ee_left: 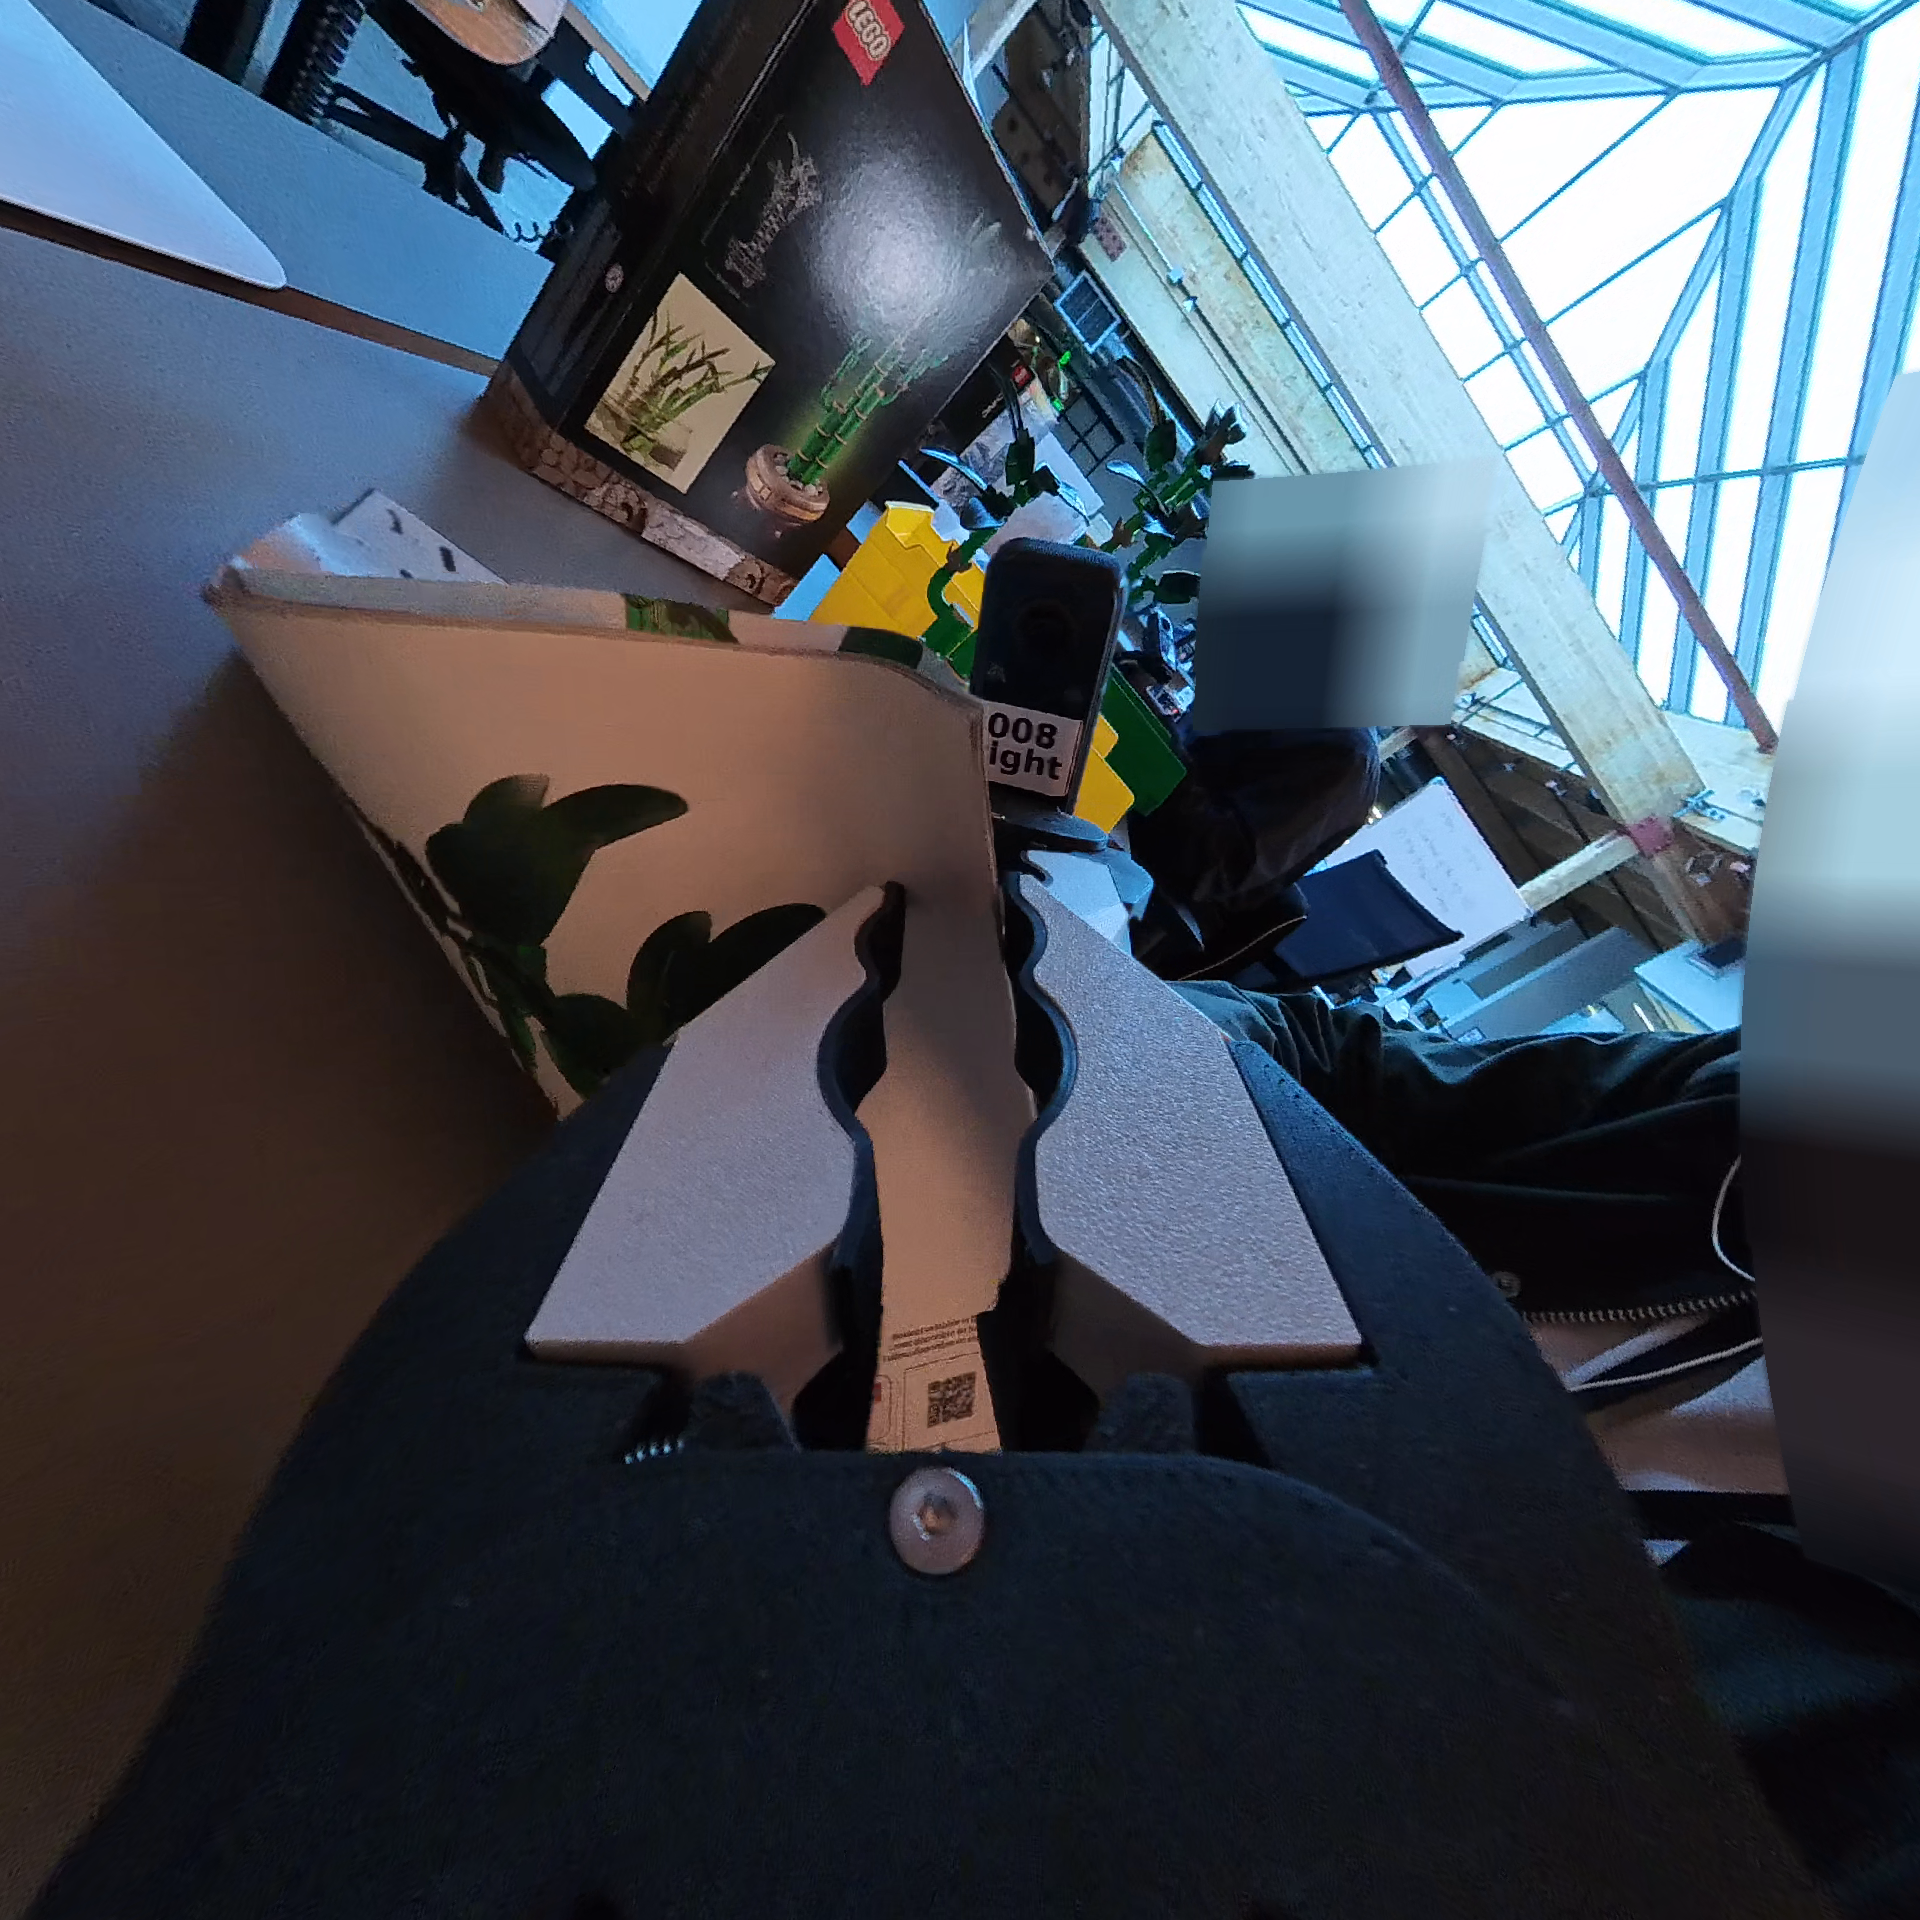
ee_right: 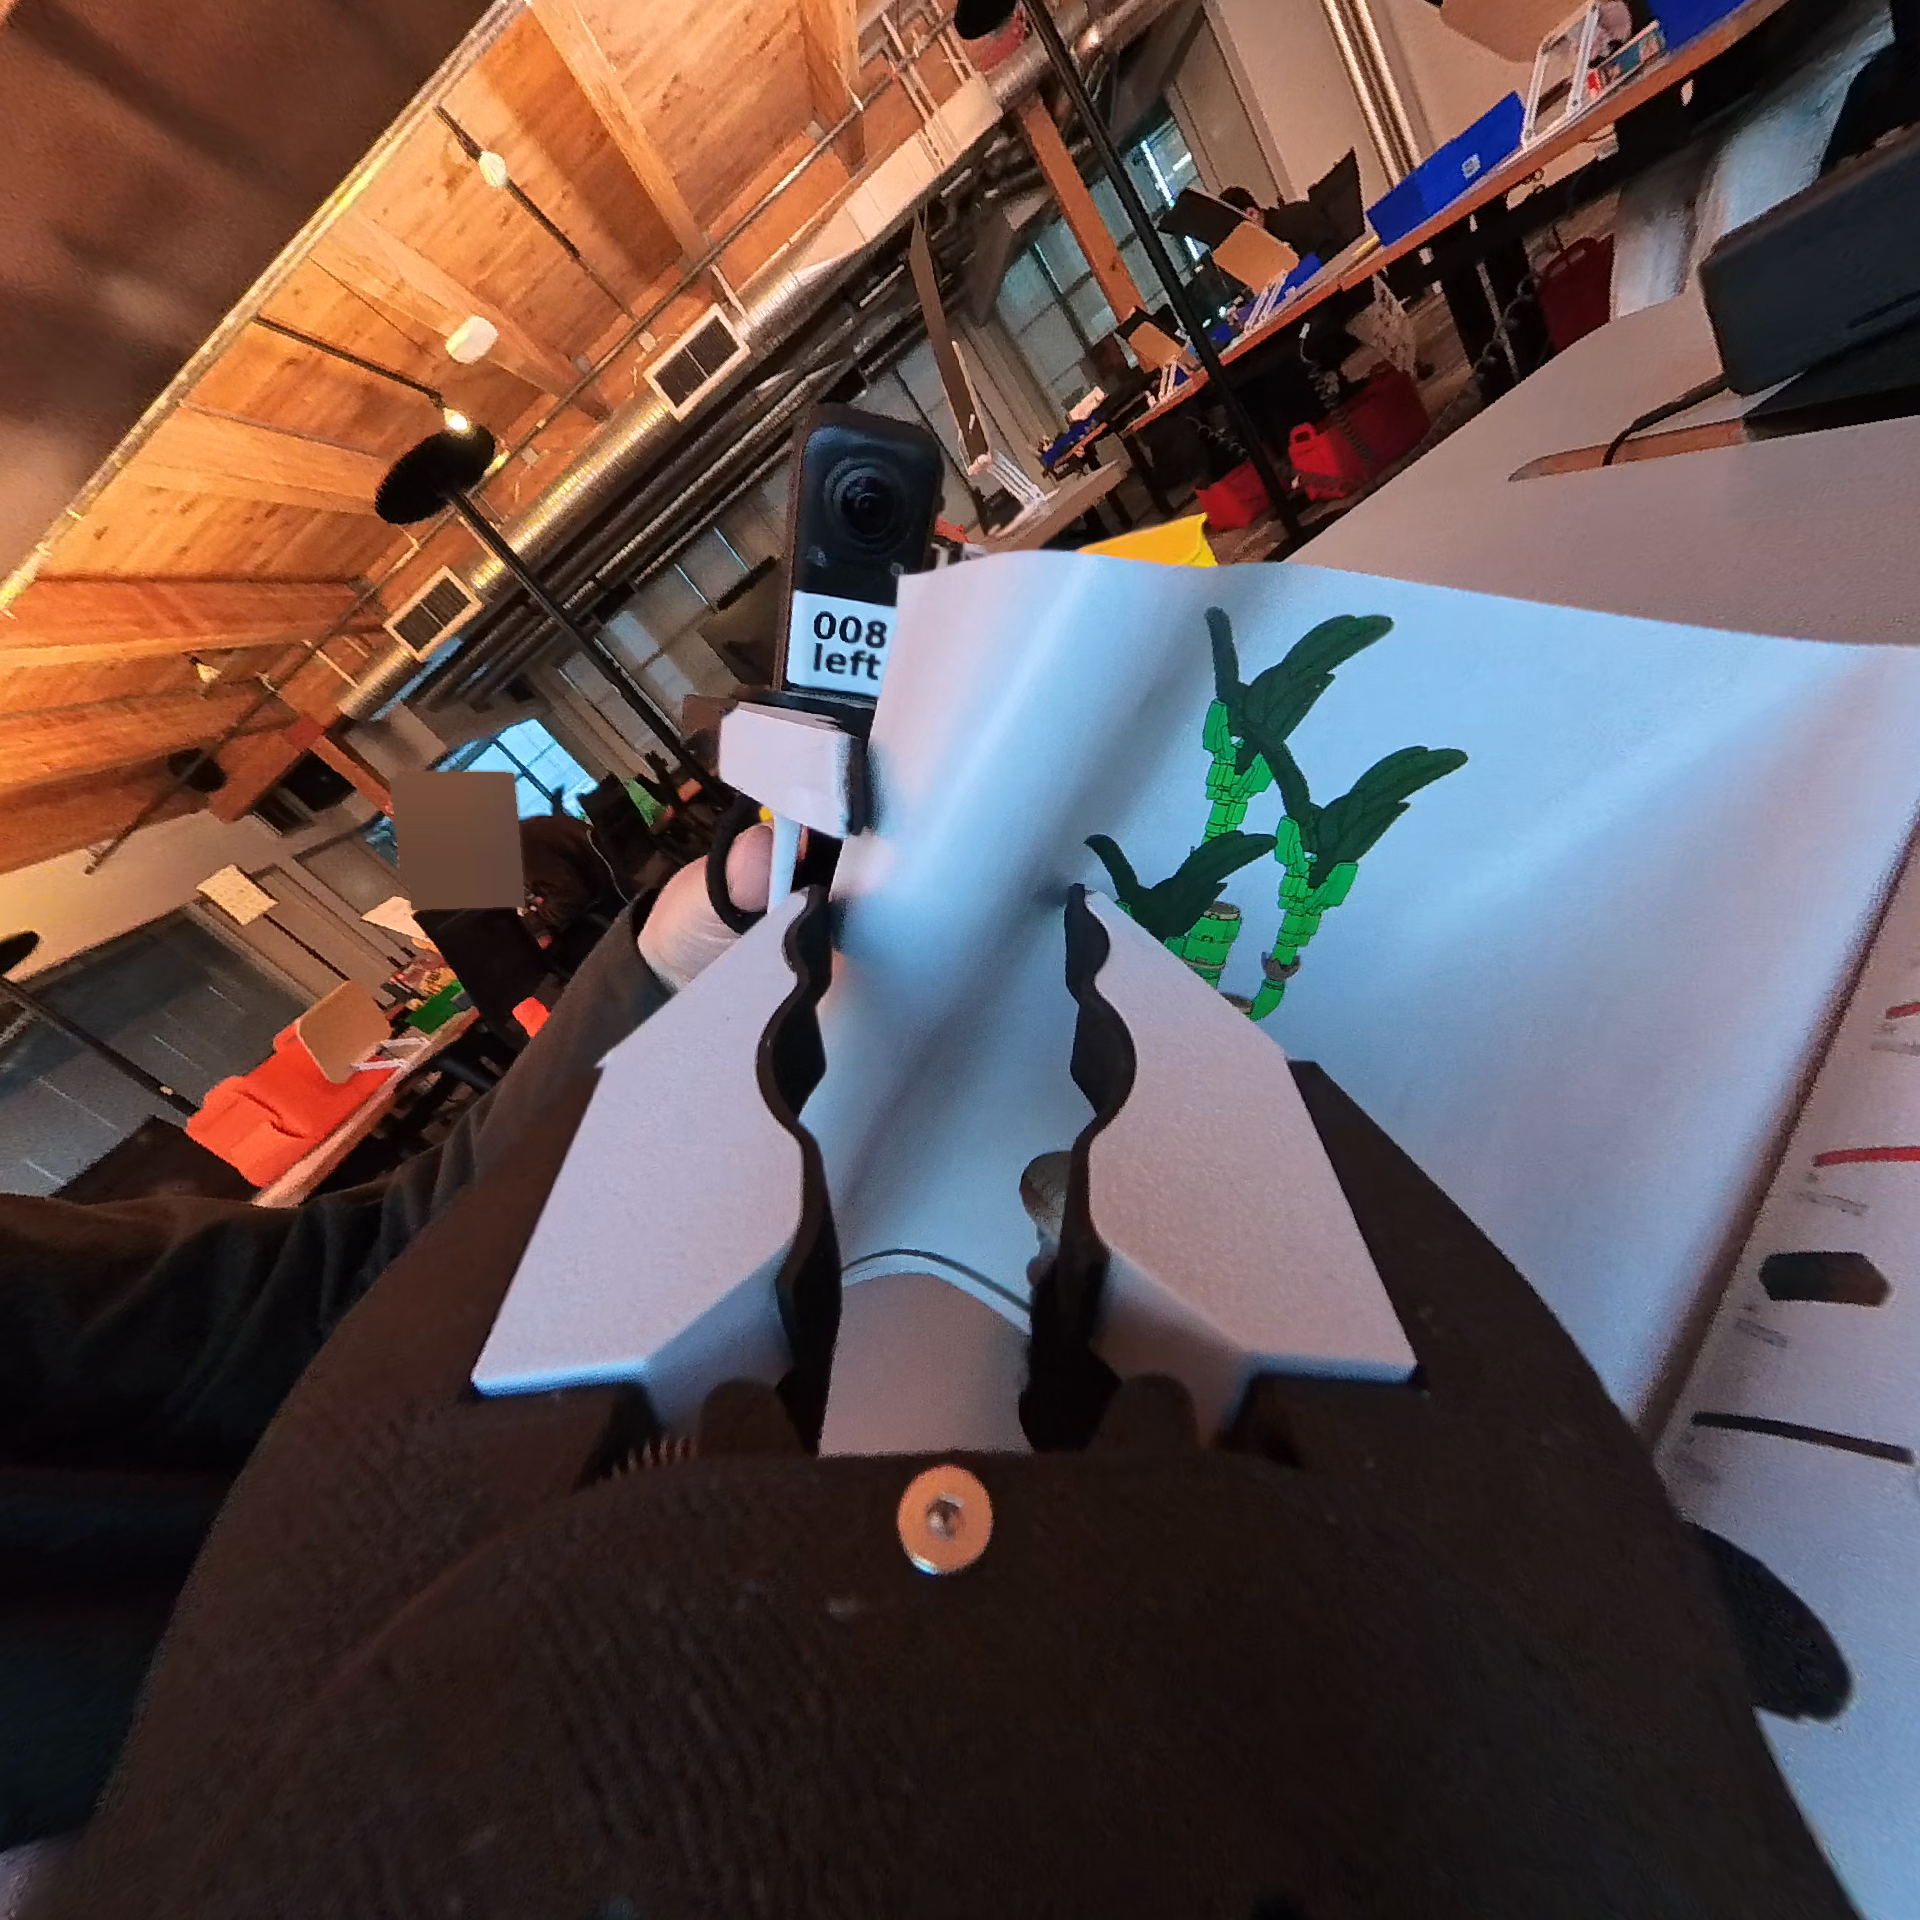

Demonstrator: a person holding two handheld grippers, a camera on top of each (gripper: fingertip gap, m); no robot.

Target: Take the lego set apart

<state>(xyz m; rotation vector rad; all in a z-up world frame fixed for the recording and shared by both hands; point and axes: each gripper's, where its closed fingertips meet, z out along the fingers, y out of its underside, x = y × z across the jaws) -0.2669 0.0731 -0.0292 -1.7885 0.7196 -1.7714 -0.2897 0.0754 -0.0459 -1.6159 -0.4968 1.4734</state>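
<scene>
In the left wrist view, a smooth matte grey worktop [ee_left: 208, 727] is seen at the left, with a thin white sheet [ee_left: 94, 156] lying towards its far left corner. On it, farther back, stands a tall glossy black cardboard box [ee_left: 831, 260] printed with bamboo stalks and bearing a red square logo at its top corner. In front of the box a soft-cover instruction booklet [ee_left: 623, 748], cream-coloured with dark green printed leaves, is held raised off the worktop. Its bent cover passes between the wavy, black-edged grey jaws of the left gripper [ee_left: 951, 904], which are closed on it; a small square code is printed near the cover's edge. Right of the booklet, yellow and green plastic bins [ee_left: 883, 582] and green brick-built bamboo stalks [ee_left: 1164, 499] are seen, partly hidden by the other gripper's black camera [ee_left: 1049, 623], which carries a white label.

In the right wrist view, a gloved hand [ee_right: 696, 914] is seen at the left. The right gripper [ee_right: 945, 904] is held with its jaws apart around the pale curved page, without visibly pinching it. A bamboo drawing [ee_right: 1278, 821] is printed on the page to the right.
</scene>
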